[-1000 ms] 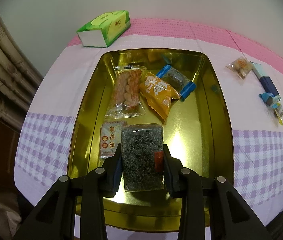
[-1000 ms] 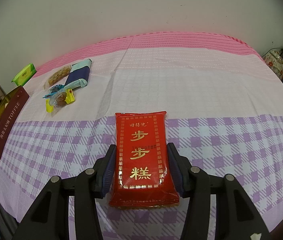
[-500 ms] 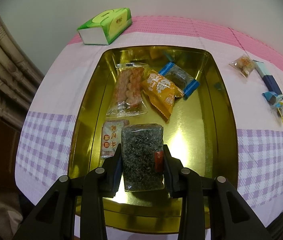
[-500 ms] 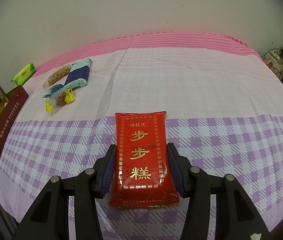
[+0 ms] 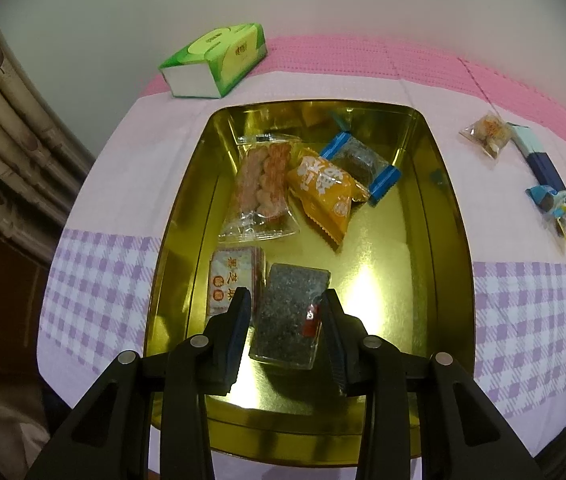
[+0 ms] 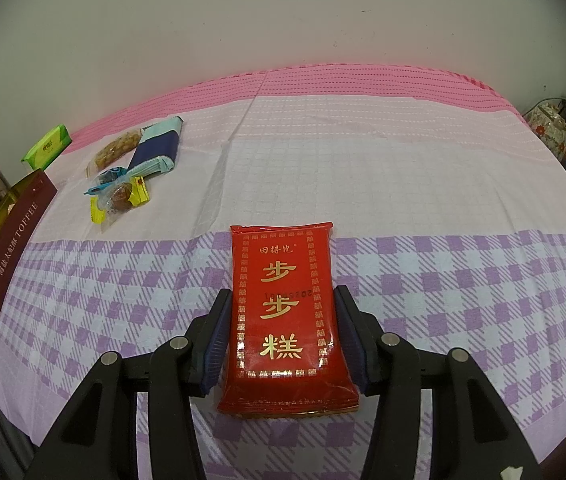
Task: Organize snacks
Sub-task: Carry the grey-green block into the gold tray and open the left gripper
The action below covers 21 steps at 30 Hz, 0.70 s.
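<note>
In the left wrist view a gold tin (image 5: 179,216) holds several snacks: a clear cracker pack (image 5: 261,188), an orange packet (image 5: 323,190), a blue-ended dark sweet (image 5: 359,160) and a white-and-red packet (image 5: 233,280). A dark sesame bar (image 5: 289,316) lies on the tin's floor between the fingers of my open left gripper (image 5: 286,312), tilted and free of the pads. My right gripper (image 6: 283,320) is shut on a red cake packet (image 6: 285,312) over the checked tablecloth.
A green tissue pack (image 5: 215,60) lies behind the tin. Loose snacks (image 6: 119,196) and a blue-and-teal packet (image 6: 157,146) lie on the pink cloth. The tin's dark red side (image 6: 15,236) shows at the left of the right wrist view. Clutter (image 6: 563,136) stands far right.
My left gripper opened and let go of the dark sesame bar, which dropped onto the tin's floor next to the white-and-red packet. The right gripper has not moved.
</note>
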{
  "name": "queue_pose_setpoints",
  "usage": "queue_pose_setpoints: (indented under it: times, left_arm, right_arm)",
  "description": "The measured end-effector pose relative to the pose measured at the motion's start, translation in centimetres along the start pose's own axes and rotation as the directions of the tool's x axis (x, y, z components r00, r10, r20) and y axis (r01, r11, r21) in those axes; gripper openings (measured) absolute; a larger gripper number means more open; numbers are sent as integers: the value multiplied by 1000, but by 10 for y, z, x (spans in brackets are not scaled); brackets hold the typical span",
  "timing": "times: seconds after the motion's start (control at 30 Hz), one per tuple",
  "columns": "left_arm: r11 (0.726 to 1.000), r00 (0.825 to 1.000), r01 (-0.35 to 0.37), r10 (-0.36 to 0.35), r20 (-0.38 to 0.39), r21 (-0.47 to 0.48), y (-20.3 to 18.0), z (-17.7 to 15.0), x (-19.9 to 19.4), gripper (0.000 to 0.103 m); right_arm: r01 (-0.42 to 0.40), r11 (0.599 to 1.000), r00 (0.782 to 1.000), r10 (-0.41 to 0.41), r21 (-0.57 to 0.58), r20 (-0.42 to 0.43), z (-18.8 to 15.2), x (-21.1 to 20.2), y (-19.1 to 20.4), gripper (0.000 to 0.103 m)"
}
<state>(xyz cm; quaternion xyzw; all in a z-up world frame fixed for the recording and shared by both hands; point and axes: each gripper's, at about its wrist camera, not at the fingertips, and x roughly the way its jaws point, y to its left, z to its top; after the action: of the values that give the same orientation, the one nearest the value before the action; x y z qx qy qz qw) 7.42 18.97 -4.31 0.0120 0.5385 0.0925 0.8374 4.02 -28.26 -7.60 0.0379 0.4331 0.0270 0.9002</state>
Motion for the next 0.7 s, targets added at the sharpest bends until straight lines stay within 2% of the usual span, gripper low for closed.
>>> queue_pose_setpoints:
  times: [0.2, 0.4, 0.7]
  left_arm:
    - [1000, 1000, -28, 28, 4, -1, 1, 1, -2, 37]
    - [997, 998, -57, 58, 32, -51, 12, 1, -17, 38]
    - [992, 986, -77, 90, 137, -98, 15, -21, -70, 39]
  right_arm:
    - [1, 1000, 1000, -1, 0, 0, 0, 0, 0, 49]
    - [5, 1000, 1000, -5, -1, -1, 0, 1, 1, 49]
    - [12, 1000, 1000, -12, -7, -4, 0, -1, 0, 43]
